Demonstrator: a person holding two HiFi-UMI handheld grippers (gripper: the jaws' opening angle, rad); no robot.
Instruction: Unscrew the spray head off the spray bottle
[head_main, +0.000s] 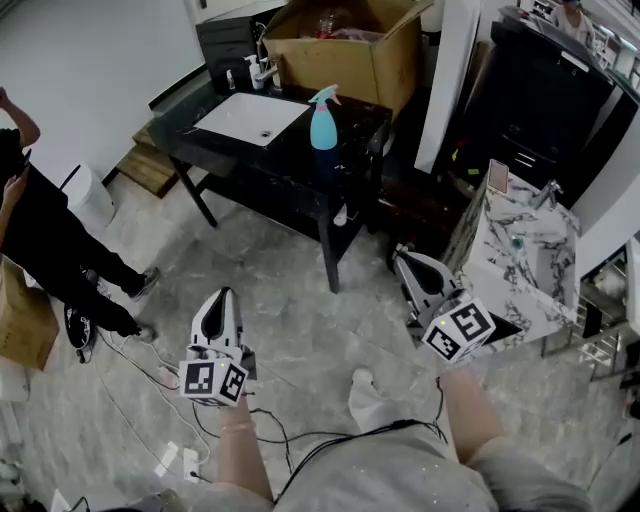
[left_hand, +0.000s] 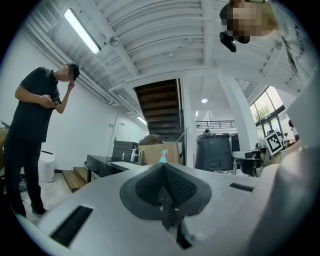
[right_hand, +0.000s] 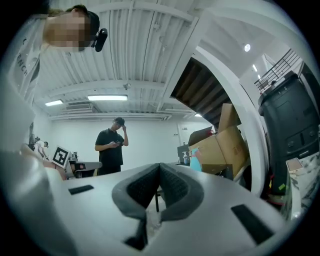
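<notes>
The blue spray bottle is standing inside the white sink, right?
Not quite. The blue spray bottle stands upright on the black counter, beside the white sink, not inside it. The head view shows this.

One spray bottle (head_main: 322, 120) is standing on one black table (head_main: 352, 135). One white sink (head_main: 250, 118) is sitting in that table. Two grippers are showing, the left gripper (head_main: 222, 296) and the right gripper (head_main: 402, 258), each carrying one marker cube, so two cubes in all. Two cardboard boxes are showing: one big cardboard box (head_main: 350, 55) on the table and a second cardboard box (head_main: 22, 325) at the left edge. One marble table (head_main: 530, 268) is standing at the right. One bystander (head_main: 45, 235) is standing at the left, with one white bin (head_main: 88, 198) sitting beside them. The little bottles by the tap are too small for counting.
</notes>
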